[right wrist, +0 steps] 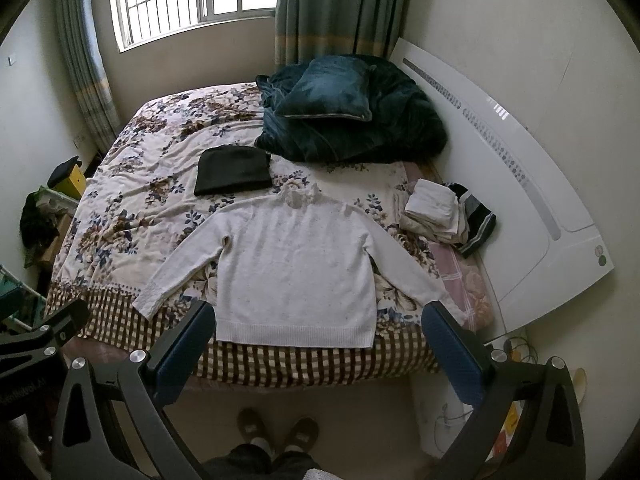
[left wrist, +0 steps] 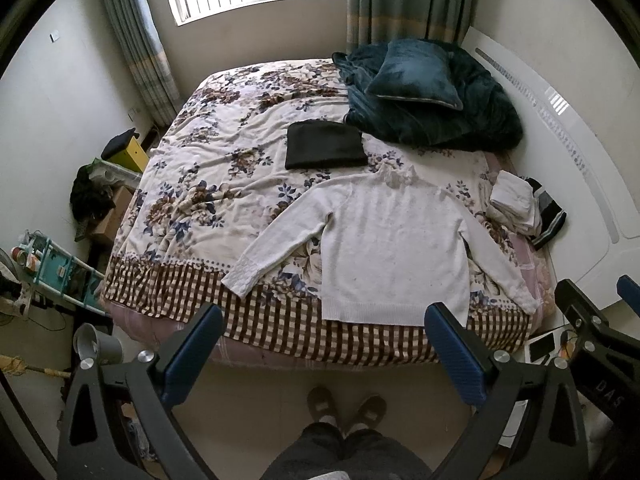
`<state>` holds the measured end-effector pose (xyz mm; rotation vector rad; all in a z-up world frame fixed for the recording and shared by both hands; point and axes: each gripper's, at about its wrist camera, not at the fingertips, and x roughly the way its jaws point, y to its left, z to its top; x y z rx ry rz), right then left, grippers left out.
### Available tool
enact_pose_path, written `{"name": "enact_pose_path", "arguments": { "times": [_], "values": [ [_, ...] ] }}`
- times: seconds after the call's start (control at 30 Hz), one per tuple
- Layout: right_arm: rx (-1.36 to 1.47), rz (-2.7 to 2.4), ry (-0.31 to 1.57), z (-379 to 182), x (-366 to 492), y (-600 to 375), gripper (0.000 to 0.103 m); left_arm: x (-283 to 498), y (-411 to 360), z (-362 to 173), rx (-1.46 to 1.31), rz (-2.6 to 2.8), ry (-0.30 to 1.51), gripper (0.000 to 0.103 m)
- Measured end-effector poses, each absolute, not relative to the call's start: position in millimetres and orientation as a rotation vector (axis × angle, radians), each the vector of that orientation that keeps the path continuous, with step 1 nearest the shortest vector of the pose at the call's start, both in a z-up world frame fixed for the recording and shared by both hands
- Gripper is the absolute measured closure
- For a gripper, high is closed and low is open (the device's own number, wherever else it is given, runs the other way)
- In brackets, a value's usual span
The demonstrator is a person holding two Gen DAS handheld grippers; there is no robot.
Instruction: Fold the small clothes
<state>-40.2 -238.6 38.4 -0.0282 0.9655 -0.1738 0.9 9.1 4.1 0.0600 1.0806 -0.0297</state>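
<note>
A white long-sleeved sweater (left wrist: 392,248) lies flat on the floral bed cover (left wrist: 208,184), sleeves spread, hem at the near checked edge; it also shows in the right wrist view (right wrist: 296,272). A folded black garment (left wrist: 325,145) (right wrist: 233,171) lies behind it. A pile of white and striped clothes (left wrist: 520,208) (right wrist: 444,212) sits at the right bed edge. My left gripper (left wrist: 324,344) is open and empty, above the floor before the bed. My right gripper (right wrist: 320,344) is open and empty, just before the sweater's hem.
A dark teal blanket and pillow (left wrist: 424,96) are heaped at the far right of the bed. A white panel (right wrist: 520,184) leans on the right wall. Boxes and clutter (left wrist: 104,200) stand left of the bed. The person's feet (left wrist: 344,404) are on the floor.
</note>
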Motion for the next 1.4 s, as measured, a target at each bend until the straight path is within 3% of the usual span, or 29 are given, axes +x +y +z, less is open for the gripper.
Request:
{"name": "enact_pose_path", "arguments": {
  "times": [1.4],
  "values": [
    [-0.029,-0.173,0.962,48.3,-48.4,-233.5,0.0,-2.4,12.3,4.1,0.055,-0.035,1.07,0.0]
  ]
}}
